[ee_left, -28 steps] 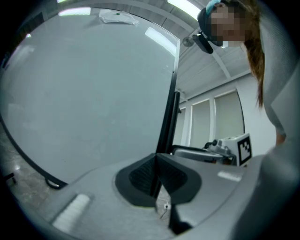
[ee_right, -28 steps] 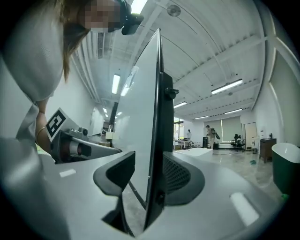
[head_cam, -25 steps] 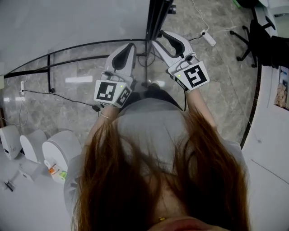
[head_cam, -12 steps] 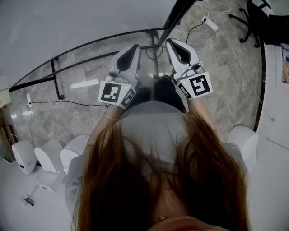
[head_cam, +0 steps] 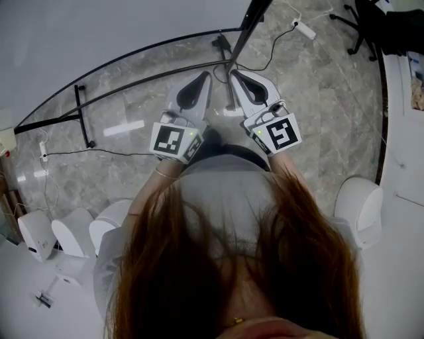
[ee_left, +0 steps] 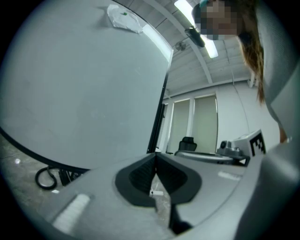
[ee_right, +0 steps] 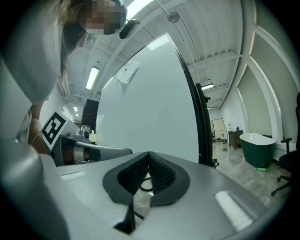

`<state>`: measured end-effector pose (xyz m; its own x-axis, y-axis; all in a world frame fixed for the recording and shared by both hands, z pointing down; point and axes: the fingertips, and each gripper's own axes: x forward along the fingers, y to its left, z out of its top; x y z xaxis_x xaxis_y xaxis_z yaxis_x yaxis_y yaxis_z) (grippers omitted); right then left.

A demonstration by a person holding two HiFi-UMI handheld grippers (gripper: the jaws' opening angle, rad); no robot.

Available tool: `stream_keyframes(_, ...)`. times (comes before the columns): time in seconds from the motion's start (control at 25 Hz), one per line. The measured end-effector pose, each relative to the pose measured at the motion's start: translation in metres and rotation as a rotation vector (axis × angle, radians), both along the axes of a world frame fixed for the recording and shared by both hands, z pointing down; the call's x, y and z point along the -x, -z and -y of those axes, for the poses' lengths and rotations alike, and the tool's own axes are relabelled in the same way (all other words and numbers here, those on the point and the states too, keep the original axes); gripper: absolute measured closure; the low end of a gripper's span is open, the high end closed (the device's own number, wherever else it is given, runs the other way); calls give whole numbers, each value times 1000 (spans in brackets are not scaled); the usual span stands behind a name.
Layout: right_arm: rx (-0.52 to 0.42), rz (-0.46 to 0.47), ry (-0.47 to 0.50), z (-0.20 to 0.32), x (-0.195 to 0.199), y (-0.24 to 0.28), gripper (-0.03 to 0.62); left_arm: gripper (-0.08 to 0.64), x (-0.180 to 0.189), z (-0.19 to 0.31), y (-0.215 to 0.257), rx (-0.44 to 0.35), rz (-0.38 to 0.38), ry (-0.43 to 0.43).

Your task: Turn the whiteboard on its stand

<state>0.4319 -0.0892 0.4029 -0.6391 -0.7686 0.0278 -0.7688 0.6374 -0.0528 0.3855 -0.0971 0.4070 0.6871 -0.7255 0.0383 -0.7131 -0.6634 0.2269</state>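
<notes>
The whiteboard (head_cam: 99,33) fills the upper left of the head view, and its black side frame (head_cam: 250,18) slants up to the right. Its black stand bars (head_cam: 132,84) cross the marble floor below. My left gripper (head_cam: 204,75) and right gripper (head_cam: 233,71) point side by side at the foot of that frame, just short of it and touching nothing. In the left gripper view the left gripper (ee_left: 155,155) is shut and empty, with the board (ee_left: 79,84) ahead on the left. The right gripper (ee_right: 148,153) is also shut and empty, facing the board (ee_right: 150,108) and its frame edge (ee_right: 194,103).
A power strip (head_cam: 305,28) with its cable lies on the floor beyond the frame, and an office chair (head_cam: 361,20) stands at the far right. White rounded units sit at the lower left (head_cam: 73,232) and right (head_cam: 361,205). A green tub (ee_right: 258,147) stands far off.
The right gripper's jaws have closed since the oldest frame. Both grippers have come closer together, and the frame edge now slants further right. The floor has shifted in view.
</notes>
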Motion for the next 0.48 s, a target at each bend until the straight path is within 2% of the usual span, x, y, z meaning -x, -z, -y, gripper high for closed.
stream_keyframes(0.2, -31, -29, 53, -45, -5, 4, 598, 558, -9, -42, 15, -43, -7, 36)
stream_keyframes(0.48, -20, -2, 124, -131, -6, 0, 598, 558, -42, -134, 2, -31, 21, 31)
